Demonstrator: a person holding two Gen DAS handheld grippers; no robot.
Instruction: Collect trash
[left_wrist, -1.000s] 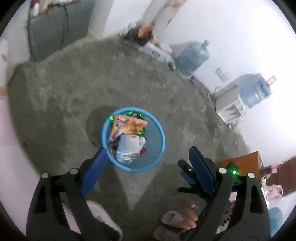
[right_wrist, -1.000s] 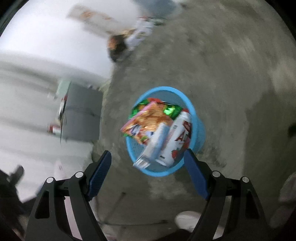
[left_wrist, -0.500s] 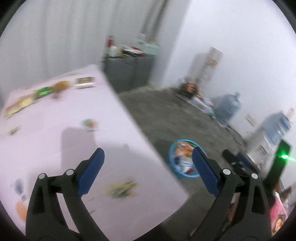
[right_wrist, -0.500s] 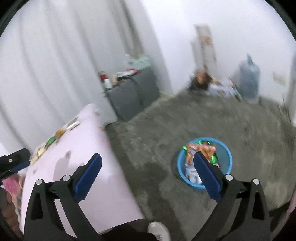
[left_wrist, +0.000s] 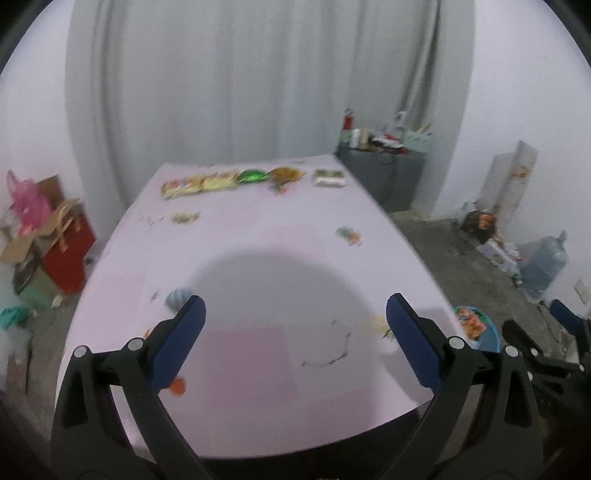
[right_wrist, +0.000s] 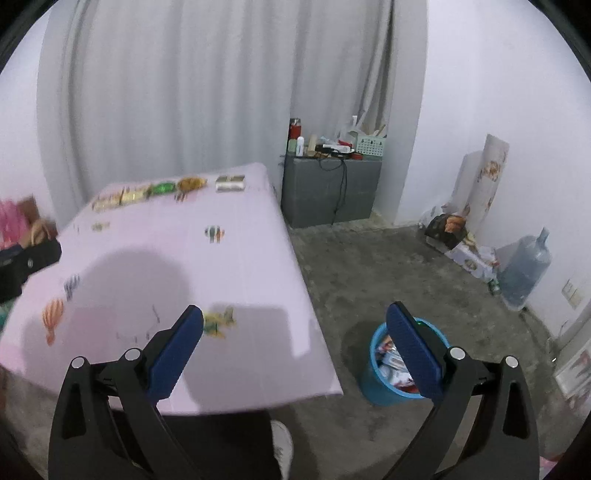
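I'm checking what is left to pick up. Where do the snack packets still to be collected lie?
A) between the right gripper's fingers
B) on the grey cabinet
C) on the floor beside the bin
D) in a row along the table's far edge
D: the packets lie in a row along the far edge of the table.

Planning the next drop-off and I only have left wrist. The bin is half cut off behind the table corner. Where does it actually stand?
Observer: The right wrist view shows the blue bin on the floor to the right of the table, apart from it.
Operator: Room left in it?
Observer: Packaging trash lies inside, but part of the opening is hidden, so I cannot tell the fill level.
Operator: Right gripper carrying anything?
Observer: No. The right gripper is open, with nothing between its jaws.
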